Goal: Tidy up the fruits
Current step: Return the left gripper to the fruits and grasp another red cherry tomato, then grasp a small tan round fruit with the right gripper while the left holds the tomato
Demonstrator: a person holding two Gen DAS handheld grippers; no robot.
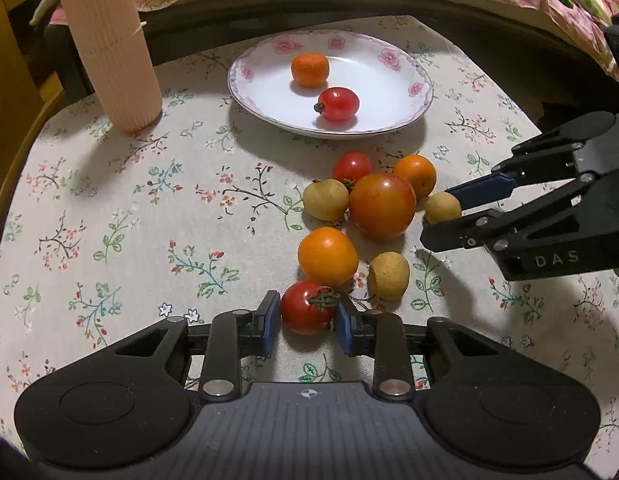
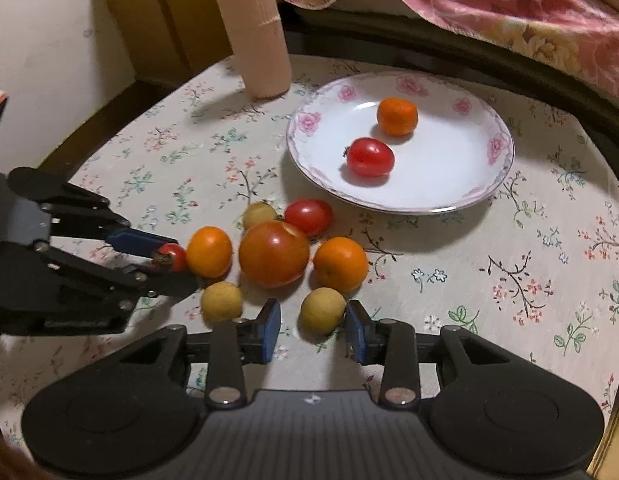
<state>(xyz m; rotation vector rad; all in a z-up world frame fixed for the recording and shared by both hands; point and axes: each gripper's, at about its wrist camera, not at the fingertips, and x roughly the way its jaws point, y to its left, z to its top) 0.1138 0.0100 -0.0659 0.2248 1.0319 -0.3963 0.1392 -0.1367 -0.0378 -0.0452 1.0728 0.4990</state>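
Observation:
A white flowered plate (image 1: pixel 405 116) (image 2: pixel 469 184) holds a small orange (image 1: pixel 310 70) (image 2: pixel 397 116) and a red tomato (image 1: pixel 338 104) (image 2: pixel 370 157). A cluster of fruits lies in front of it around a large orange-red tomato (image 1: pixel 382 205) (image 2: pixel 274 253). My left gripper (image 1: pixel 308 317) (image 2: pixel 165 258) has its blue pads on either side of a red stemmed tomato (image 1: pixel 307 307) (image 2: pixel 172 257), touching or nearly so. My right gripper (image 2: pixel 312 330) (image 1: pixel 445 210) stands around a small yellow fruit (image 2: pixel 322 310) (image 1: pixel 442 208), with a gap on its left side.
A tall ribbed pink cup (image 1: pixel 109 44) (image 2: pixel 253 28) stands at the table's back left. A floral cloth (image 1: pixel 109 200) covers the round table. Pink fabric (image 2: pixel 489 4) lies behind the table. Other oranges, yellow fruits and a tomato crowd the cluster.

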